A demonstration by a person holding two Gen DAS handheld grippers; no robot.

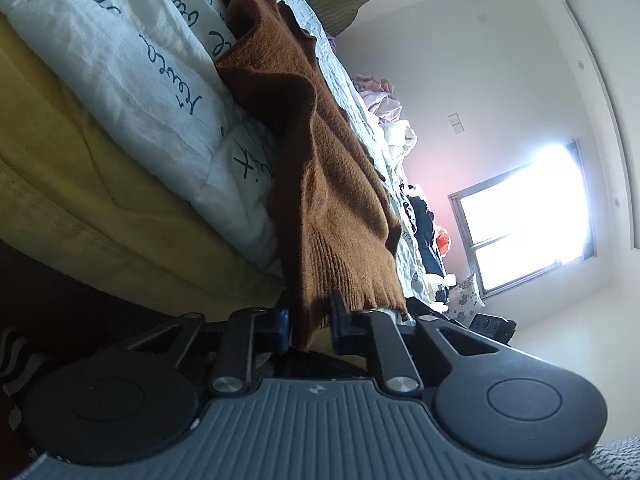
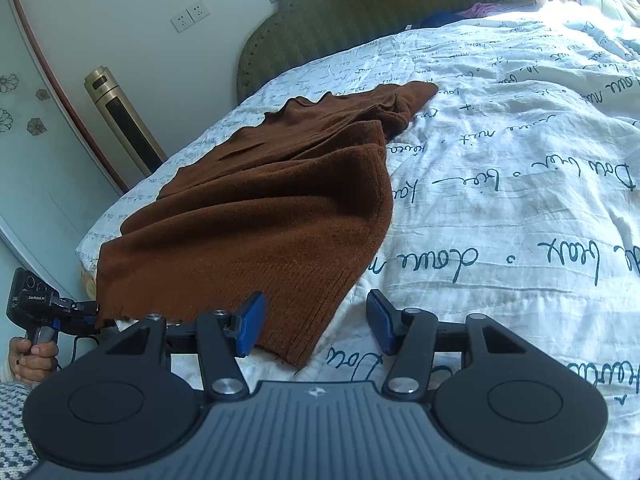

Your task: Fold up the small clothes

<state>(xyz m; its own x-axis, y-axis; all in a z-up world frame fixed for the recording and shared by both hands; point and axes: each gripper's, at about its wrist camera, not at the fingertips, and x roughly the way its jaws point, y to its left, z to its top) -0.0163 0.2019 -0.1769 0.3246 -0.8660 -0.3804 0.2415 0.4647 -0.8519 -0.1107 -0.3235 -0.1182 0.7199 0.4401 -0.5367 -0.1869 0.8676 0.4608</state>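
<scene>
A brown knit sweater (image 2: 256, 208) lies rumpled on a white quilt with blue script (image 2: 500, 184). In the left wrist view the sweater (image 1: 320, 184) runs away from the camera, and my left gripper (image 1: 310, 320) is shut on its ribbed hem at the bed's edge. That left gripper also shows in the right wrist view (image 2: 86, 312), at the sweater's left hem corner, held by a hand. My right gripper (image 2: 316, 326) is open, its blue pads on either side of the sweater's near hem corner, not closed on it.
A green padded headboard (image 2: 360, 8) stands at the far end. A gold tower fan (image 2: 124, 120) stands beside the bed on the left. Piled clothes (image 1: 388, 120) lie on the bed's far side. The yellow mattress side (image 1: 80, 200) drops off below the quilt.
</scene>
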